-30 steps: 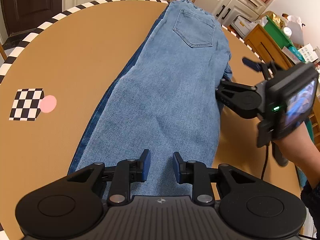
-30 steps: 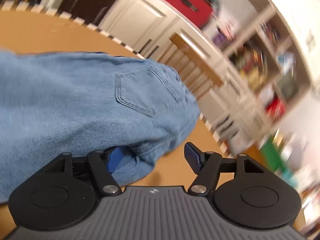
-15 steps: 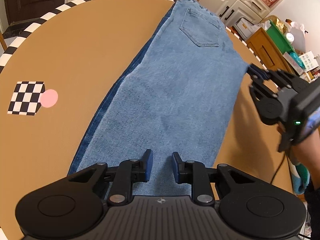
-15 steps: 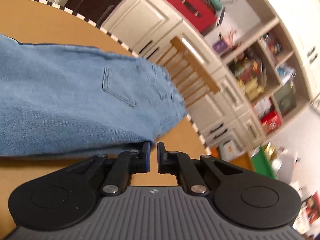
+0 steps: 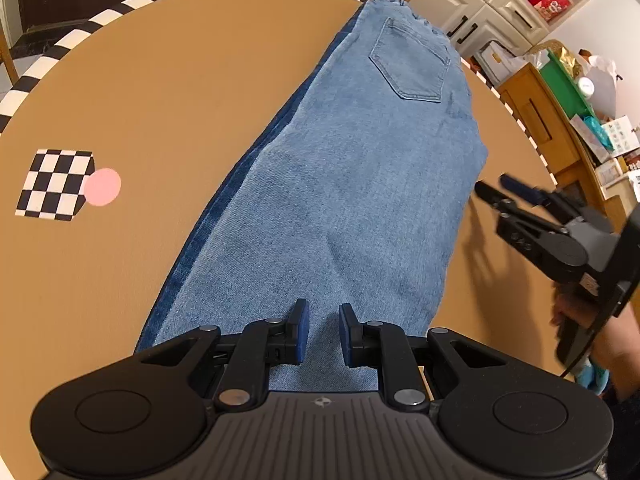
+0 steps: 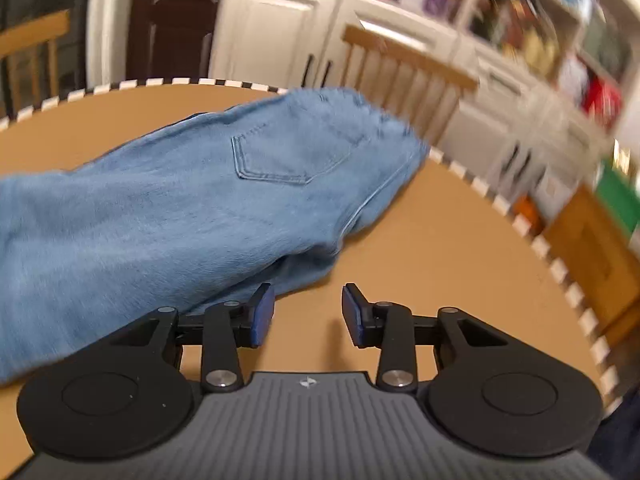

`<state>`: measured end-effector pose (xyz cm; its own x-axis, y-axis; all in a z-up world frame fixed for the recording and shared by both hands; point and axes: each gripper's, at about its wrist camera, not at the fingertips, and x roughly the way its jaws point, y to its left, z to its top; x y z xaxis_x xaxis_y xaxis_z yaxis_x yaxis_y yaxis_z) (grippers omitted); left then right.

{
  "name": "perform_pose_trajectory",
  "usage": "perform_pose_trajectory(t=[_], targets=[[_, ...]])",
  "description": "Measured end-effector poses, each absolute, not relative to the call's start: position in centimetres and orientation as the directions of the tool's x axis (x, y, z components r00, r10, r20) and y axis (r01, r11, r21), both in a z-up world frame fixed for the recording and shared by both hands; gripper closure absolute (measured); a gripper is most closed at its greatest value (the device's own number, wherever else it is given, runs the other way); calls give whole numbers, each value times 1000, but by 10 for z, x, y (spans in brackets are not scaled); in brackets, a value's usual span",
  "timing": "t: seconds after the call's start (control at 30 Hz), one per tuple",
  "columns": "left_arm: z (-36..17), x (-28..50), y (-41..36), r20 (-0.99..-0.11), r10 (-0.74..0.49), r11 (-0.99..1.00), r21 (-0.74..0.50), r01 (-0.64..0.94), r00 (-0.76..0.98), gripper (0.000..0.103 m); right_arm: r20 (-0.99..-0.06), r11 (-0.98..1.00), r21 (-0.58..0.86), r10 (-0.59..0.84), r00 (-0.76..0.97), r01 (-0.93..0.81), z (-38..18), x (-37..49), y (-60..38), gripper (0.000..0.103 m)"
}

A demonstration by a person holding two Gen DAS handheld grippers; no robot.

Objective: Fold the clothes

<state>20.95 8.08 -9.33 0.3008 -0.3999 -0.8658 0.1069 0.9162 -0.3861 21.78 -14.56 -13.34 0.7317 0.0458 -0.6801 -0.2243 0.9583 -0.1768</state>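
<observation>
Light blue jeans [image 5: 360, 184] lie folded lengthwise on the round brown table [image 5: 160, 100], back pocket [image 5: 412, 68] up and waist at the far edge. At the near leg end, my left gripper [image 5: 323, 330] stands nearly closed, its pads pinching a ridge of denim. My right gripper [image 5: 493, 184] hovers over bare table just right of the jeans' side edge, clear of the cloth. In the right wrist view the right gripper [image 6: 308, 300] has its jaws opening with nothing between them. The left fingertip [image 6: 262, 312] sits beside the jeans [image 6: 180, 216].
A checkerboard marker [image 5: 52, 184] with a pink dot [image 5: 102, 186] lies on the table's left side. The table rim [image 5: 120, 4] is striped black and white. A wooden chair [image 6: 404, 76] stands behind the far edge, with cabinets and cluttered shelves [image 5: 560, 92] at right.
My right gripper closed on the jeans' right edge, tugged it outward, then let go and drew back to the right with its wrist rolled. The left jaws narrowed a little.
</observation>
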Motion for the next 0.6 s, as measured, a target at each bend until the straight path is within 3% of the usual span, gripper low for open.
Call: perform_pose_trajectory(t=[0.07, 0.2, 0.27, 0.3, 0.33, 0.53, 0.6], targets=[[-94, 211, 79, -866, -400, 916, -387, 104, 301, 84, -680, 982, -70, 81, 729, -175, -131, 219, -151, 60], [-94, 210, 79, -863, -402, 915, -389, 105, 305, 84, -694, 989, -61, 54, 718, -133, -138, 229, -151, 56], [-95, 208, 81, -862, -406, 913, -394, 101, 305, 84, -682, 997, 21, 71, 728, -77, -136, 231, -155, 55], [-95, 209, 81, -861, -407, 913, -396, 100, 304, 84, -674, 997, 64, 78, 735, -47, -136, 233, -157, 47], [-95, 209, 81, -861, -408, 912, -398, 98, 303, 84, -672, 998, 58, 56, 738, -23, -137, 232, -156, 38], [-95, 209, 82, -860, -415, 909, -406, 93, 298, 84, -622, 996, -81, -75, 779, 31, -151, 238, -137, 36], [-95, 209, 82, -860, -415, 909, -407, 91, 298, 84, -587, 983, -180, -126, 800, 23, -154, 242, -132, 42]])
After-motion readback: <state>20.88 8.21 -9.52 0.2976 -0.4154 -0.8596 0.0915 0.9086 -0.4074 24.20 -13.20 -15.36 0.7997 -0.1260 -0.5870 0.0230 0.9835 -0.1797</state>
